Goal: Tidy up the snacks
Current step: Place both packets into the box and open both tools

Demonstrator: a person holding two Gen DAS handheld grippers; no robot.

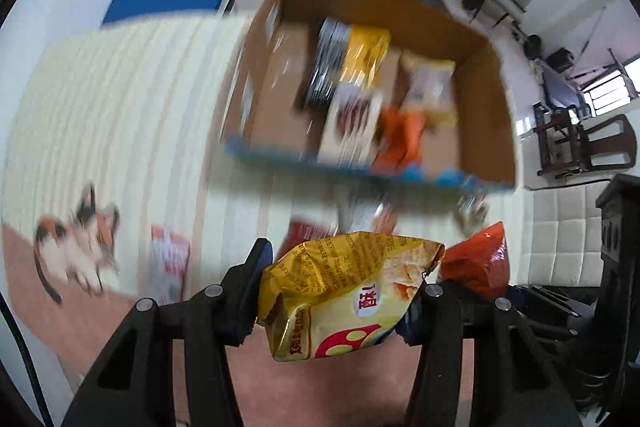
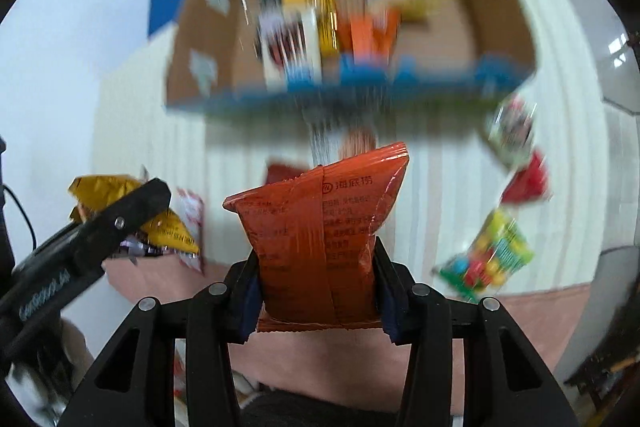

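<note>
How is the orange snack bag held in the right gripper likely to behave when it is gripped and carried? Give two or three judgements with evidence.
The orange bag is probably light and puffy: it stands upright between the right gripper fingers without sagging. Its glossy film looks slippery, so it may slide in a loose grip. The creased top suggests it crumples easily, and its contents could crush.

Yellow chip bag (image 1: pixel 340 291), white patches; orange-red packet (image 2: pixel 320 243), dark print; brown box (image 1: pixel 440 19), blue-edged; cream striped cloth (image 1: pixel 120 99).
</note>
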